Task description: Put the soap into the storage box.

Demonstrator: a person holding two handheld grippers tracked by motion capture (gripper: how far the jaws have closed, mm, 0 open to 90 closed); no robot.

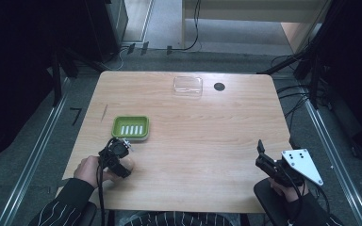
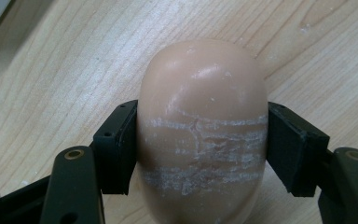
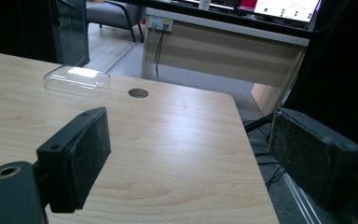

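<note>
While the left gripper [image 2: 200, 149] sits near the front left corner of the table [image 1: 207, 136], it's clamped on a beige soap bar [image 2: 203, 126], one black pad pressed flat on each long side. So the soap is right between the jaws, about mid-length, with its rounded end poking out past the pads and its near end running under the bottom of the left gripper view. It looks like it's resting on the wood, can't tell if it's lifted at all. White scuff lines run across its top.

From the high view the left gripper [image 1: 115, 157] and the soap [image 1: 126, 164] are just in front of the green dish [image 1: 130, 127], close but not touching it. A clear lid [image 1: 187, 86] lies well apart at the far edge, next to a round hole [image 1: 219, 86].

Right gripper [image 1: 264, 157] is over the front right edge, jaws spread wide with nothing in them, pointing toward the far side.
</note>
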